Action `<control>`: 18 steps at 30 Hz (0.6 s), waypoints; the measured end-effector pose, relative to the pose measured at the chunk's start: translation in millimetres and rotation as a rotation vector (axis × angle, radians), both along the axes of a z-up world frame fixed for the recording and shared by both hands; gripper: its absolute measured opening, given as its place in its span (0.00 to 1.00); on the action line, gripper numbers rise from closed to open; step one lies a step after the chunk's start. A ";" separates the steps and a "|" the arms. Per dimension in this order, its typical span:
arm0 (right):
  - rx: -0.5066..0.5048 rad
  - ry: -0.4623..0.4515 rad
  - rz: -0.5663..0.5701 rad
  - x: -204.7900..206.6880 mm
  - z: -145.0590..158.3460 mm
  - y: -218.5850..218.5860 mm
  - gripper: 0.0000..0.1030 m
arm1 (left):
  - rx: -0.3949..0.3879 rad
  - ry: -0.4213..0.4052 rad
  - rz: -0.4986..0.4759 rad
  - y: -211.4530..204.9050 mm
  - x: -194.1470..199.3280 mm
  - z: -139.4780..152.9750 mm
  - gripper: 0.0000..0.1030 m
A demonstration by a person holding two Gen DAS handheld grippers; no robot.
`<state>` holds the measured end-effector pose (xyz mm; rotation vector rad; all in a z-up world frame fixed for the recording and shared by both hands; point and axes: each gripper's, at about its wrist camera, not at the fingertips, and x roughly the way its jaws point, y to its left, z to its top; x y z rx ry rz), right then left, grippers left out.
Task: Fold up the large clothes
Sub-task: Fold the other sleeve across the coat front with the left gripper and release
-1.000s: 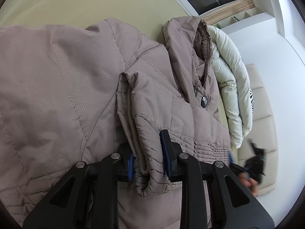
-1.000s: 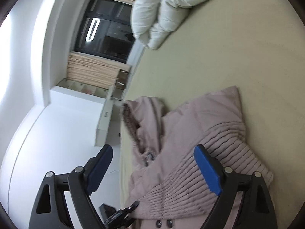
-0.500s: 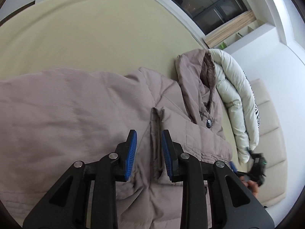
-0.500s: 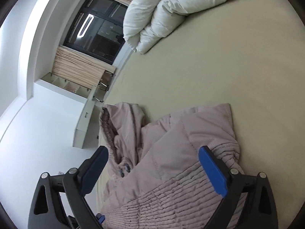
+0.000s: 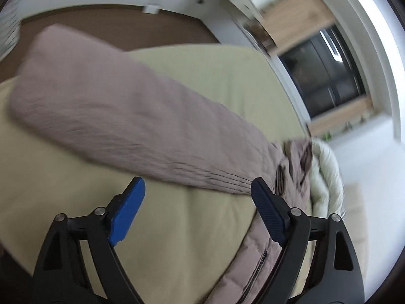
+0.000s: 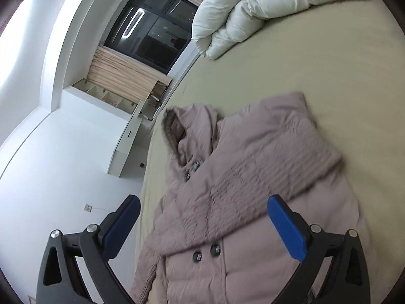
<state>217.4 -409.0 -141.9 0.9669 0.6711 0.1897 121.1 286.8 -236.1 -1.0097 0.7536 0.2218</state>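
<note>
A mauve padded jacket (image 6: 253, 167) lies on the bed, hood (image 6: 177, 129) toward the window, with one sleeve (image 6: 283, 147) folded across its buttoned front. In the left wrist view, blurred by motion, the other sleeve (image 5: 126, 111) stretches out flat toward the bed's far corner. My left gripper (image 5: 196, 185) hovers over the sheet just short of that sleeve; its jaws are opening and nothing is between them. My right gripper (image 6: 202, 200) stands wide open above the jacket's chest and holds nothing.
The beige sheet (image 6: 329, 71) covers the bed. A bunched white duvet (image 6: 253, 7) lies at the head end beyond the hood. Brown floor (image 5: 101, 22) shows past the bed's far corner. A dark window (image 6: 152, 30) and white walls surround the bed.
The left gripper let go of the folded sleeve's cuff, opened wide and swung away toward the outstretched sleeve. The right gripper drew back and rose a little, still open.
</note>
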 end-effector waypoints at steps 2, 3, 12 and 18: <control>0.022 0.027 0.030 -32.8 -11.2 17.3 1.00 | -0.048 -0.009 0.063 17.5 -27.0 -6.9 0.83; 0.031 0.045 0.037 -46.9 -17.6 25.3 1.00 | -0.075 -0.010 0.103 26.0 -38.9 -10.9 0.83; 0.112 0.136 0.037 -113.3 -46.6 56.6 0.99 | -0.389 -0.095 0.390 75.6 -77.3 -67.7 0.72; 0.079 0.107 0.043 -129.1 -29.3 59.0 0.95 | -0.325 -0.064 0.427 89.1 -74.2 -51.4 0.20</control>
